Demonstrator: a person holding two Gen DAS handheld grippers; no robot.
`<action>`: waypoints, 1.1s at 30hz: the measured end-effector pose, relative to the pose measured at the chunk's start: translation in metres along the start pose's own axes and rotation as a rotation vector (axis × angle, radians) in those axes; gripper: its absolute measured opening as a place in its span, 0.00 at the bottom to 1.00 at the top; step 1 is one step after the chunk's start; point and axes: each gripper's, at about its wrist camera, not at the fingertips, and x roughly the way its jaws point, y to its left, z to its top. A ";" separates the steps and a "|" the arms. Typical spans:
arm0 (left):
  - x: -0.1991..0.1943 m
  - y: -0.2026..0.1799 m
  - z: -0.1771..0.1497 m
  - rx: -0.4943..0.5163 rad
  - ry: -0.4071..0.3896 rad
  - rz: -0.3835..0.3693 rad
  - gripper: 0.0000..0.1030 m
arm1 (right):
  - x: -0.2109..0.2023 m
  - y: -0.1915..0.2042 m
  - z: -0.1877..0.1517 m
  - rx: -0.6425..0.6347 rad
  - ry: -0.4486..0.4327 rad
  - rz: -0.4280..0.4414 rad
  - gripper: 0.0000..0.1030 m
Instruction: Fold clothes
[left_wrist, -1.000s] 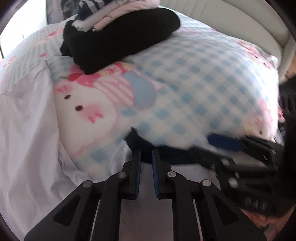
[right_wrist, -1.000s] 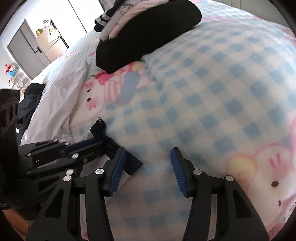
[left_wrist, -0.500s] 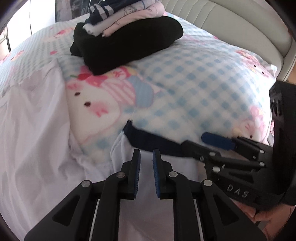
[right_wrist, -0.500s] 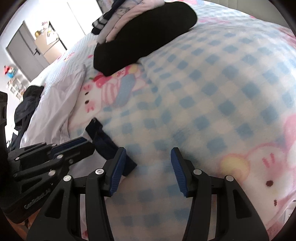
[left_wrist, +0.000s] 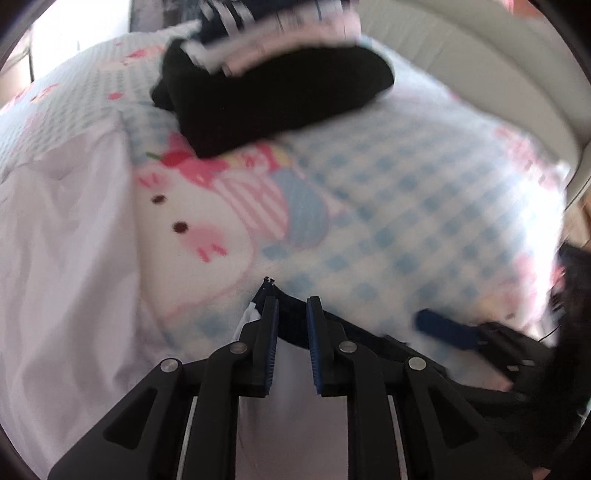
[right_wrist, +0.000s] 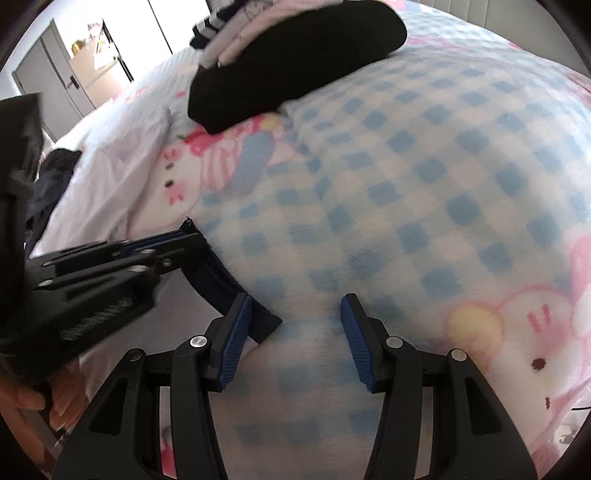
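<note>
Left wrist view: my left gripper (left_wrist: 291, 306) points down at the near edge of the bed, where a navy strap (left_wrist: 291, 321) pokes out from under the checked blanket (left_wrist: 388, 192). The fingers (left_wrist: 271, 325) have just been opening a little; the strap's end lies between them, but I judge the pads are not pressing on it, so I call them released. The strap's long axis runs from its frayed tip just ahead of the fingers off to the right, toward the right gripper (left_wrist: 443, 328), which shows there blurred. A stack of folded clothes (left_wrist: 273, 85) sits well apart at the far end of the bed; a white sheet (left_wrist: 66, 258) lies to the left.

Right wrist view: my right gripper (right_wrist: 295, 317) stands wide apart, grasping nothing, over the blanket (right_wrist: 424, 166). The strap (right_wrist: 229, 295) lies to its left, its near end just beside the left finger (right_wrist: 236, 332); the left gripper (right_wrist: 173, 240) sits at its far tip. So the left hand is nearer the tip, the right nearer the other end.

Raised lettering shows on the left gripper's body here, but I cannot read it.
</note>
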 end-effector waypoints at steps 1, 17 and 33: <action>-0.013 0.002 -0.004 -0.017 -0.024 -0.006 0.16 | -0.004 0.001 0.001 -0.003 -0.017 0.010 0.50; -0.147 0.128 -0.164 -0.292 -0.030 0.212 0.16 | -0.033 0.126 -0.073 -0.183 0.049 0.241 0.50; -0.190 0.157 -0.232 -0.452 -0.079 0.262 0.17 | -0.076 0.165 -0.128 -0.273 -0.088 0.148 0.53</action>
